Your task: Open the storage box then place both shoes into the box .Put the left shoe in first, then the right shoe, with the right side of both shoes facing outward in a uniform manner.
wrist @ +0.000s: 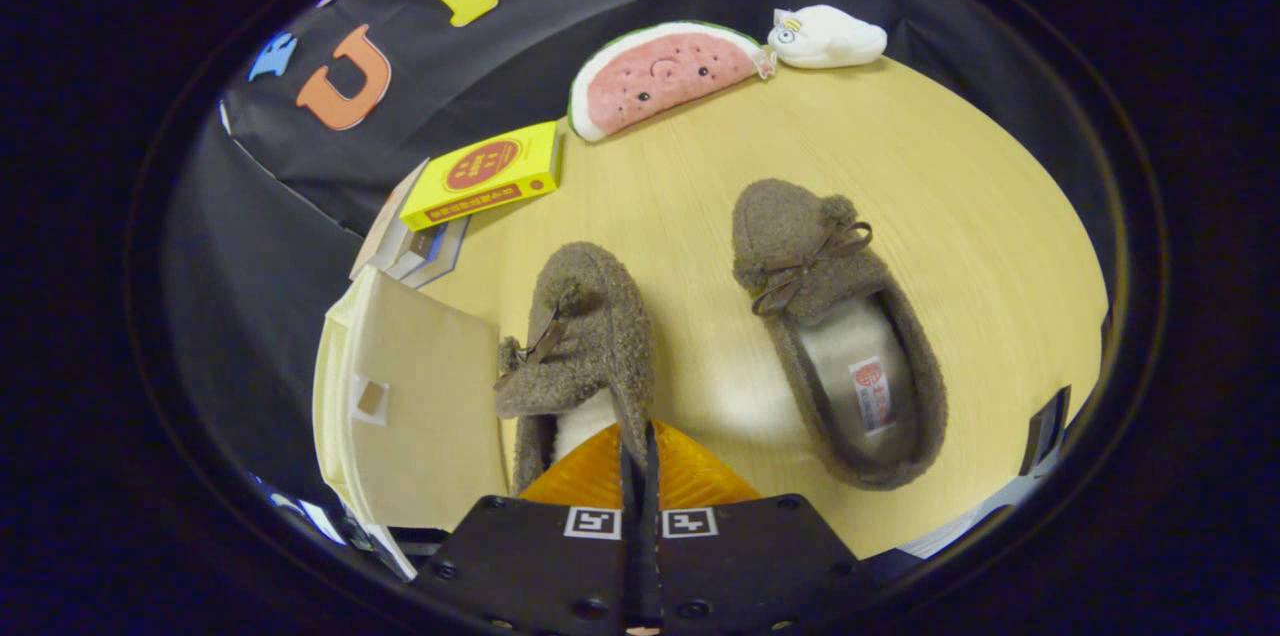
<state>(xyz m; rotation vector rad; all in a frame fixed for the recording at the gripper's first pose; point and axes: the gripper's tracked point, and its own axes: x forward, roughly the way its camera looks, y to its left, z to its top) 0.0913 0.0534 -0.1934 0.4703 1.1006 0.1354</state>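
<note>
Left shoe [585, 346] at lower centre of the frame, tipped on its side, heel rim pinched between the tongs [640, 446], which are nearly closed on it. Storage box [415, 406] touching it at lower left, lid flap raised. Right shoe [835, 326] flat at right of centre, well apart, bare surface [960, 166] between and beyond. Farther up: yellow box [485, 174] on a stack of books [410, 246] at upper left, watermelon plush [665, 76] and white plush [828, 38] along the top edge.
</note>
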